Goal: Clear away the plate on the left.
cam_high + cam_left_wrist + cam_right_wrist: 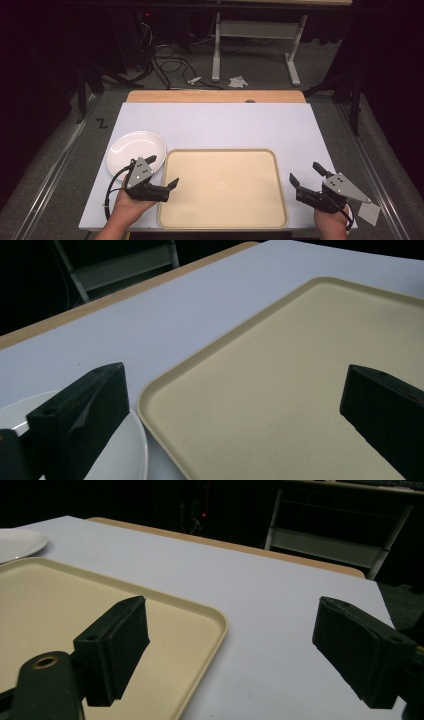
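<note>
Flanking the empty beige tray (222, 187), the left gripper (163, 174) and right gripper (306, 178) hung agape and empty-jawed, perhaps poised for the white plate (136, 150) just beside the tray's left rim.

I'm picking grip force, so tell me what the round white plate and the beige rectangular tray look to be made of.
Round white plate: likely glazed ceramic or melamine, given its smooth, bright sheen. Beige rectangular tray: probably moulded plastic, with a matte, faintly speckled surface and a rounded raised rim.
</note>
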### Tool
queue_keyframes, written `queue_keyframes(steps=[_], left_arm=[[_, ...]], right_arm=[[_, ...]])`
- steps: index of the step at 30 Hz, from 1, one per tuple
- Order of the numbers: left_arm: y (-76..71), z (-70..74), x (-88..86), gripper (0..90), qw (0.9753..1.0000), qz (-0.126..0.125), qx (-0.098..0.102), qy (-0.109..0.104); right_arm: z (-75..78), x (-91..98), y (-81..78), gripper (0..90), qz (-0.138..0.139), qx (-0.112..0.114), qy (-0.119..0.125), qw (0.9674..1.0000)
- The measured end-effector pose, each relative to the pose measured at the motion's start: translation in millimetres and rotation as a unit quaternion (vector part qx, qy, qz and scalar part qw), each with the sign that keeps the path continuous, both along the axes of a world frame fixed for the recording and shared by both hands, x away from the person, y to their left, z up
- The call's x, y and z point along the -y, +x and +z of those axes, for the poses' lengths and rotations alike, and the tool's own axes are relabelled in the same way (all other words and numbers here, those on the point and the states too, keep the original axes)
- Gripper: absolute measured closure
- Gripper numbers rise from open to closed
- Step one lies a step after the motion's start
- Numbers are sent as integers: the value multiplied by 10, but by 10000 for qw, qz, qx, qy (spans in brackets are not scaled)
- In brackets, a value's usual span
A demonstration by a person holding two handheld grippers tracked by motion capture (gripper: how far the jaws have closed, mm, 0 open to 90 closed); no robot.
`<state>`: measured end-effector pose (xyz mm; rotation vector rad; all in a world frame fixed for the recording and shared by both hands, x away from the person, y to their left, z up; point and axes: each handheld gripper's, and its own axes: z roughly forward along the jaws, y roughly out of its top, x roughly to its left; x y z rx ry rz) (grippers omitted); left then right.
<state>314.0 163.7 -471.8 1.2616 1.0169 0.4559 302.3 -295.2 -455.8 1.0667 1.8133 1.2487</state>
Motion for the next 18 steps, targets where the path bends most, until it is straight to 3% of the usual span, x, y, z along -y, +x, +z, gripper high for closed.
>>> queue_keyframes(steps=[13, 16, 18], left_arm=[[24, -14, -40, 0, 10000, -19, -57, -37], [37, -2, -75, 0, 9998, 32, -81, -174], [44, -3, -92, 0, 9999, 52, -67, -150]], right_arm=[[-4, 8, 8, 157, -20, 33, -40, 10000], [-21, 22, 7, 160, -116, -14, 12, 9999], [-30, 38, 17, 160, -233, -11, 55, 9997]])
